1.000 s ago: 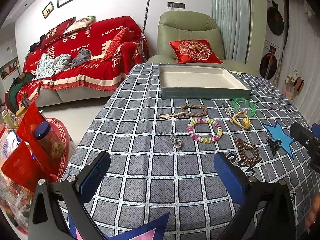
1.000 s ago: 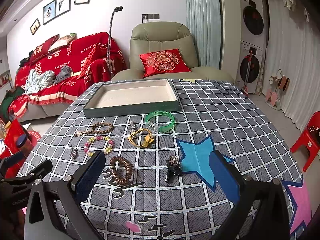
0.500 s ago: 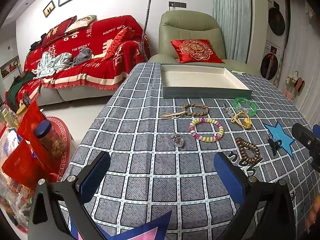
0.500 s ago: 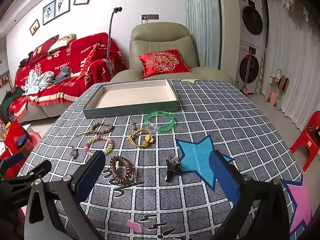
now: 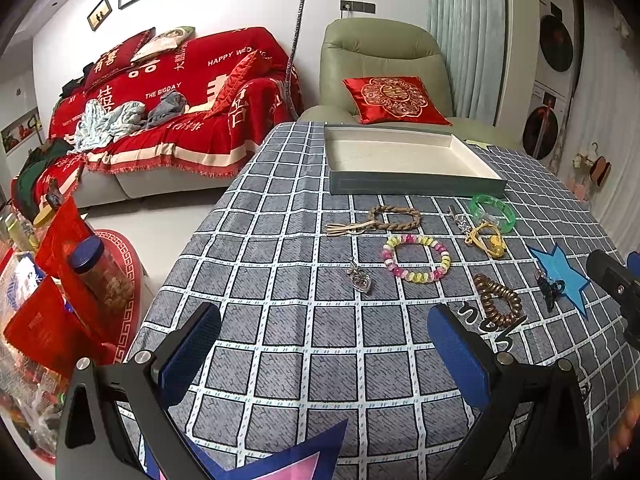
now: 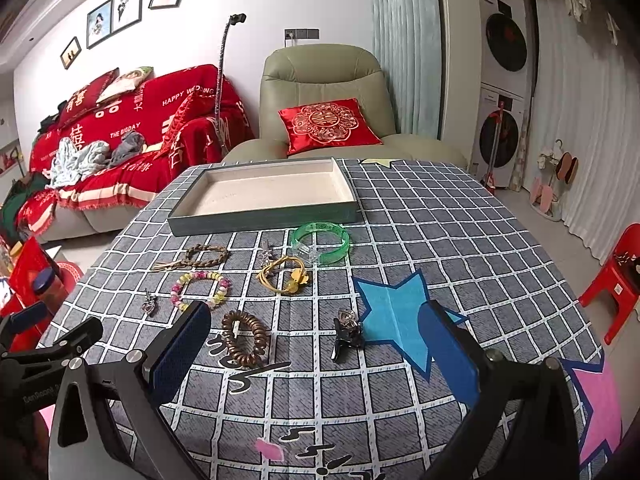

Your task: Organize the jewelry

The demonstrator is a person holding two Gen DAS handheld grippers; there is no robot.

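— Both grippers are hovering spread wide and holding nothing: the left gripper [image 5: 324, 344] over bare checked tablecloth [image 5: 280, 320], the right gripper [image 6: 316, 344] just short of the coiled brown hair tie [image 6: 245, 338] and black claw clip [image 6: 347, 334].

— Where is the jewelry lying?

— Loose, between the grippers and the shallow cream-lined tray [image 6: 262, 216], which is sitting empty toward the far edge: a braided cord bracelet [image 5: 394, 218], pastel bead bracelet [image 5: 416, 258], translucent green bangle [image 6: 320, 242], yellow cord piece [image 6: 285, 276] and small metal pendant [image 5: 360, 278], all apart.
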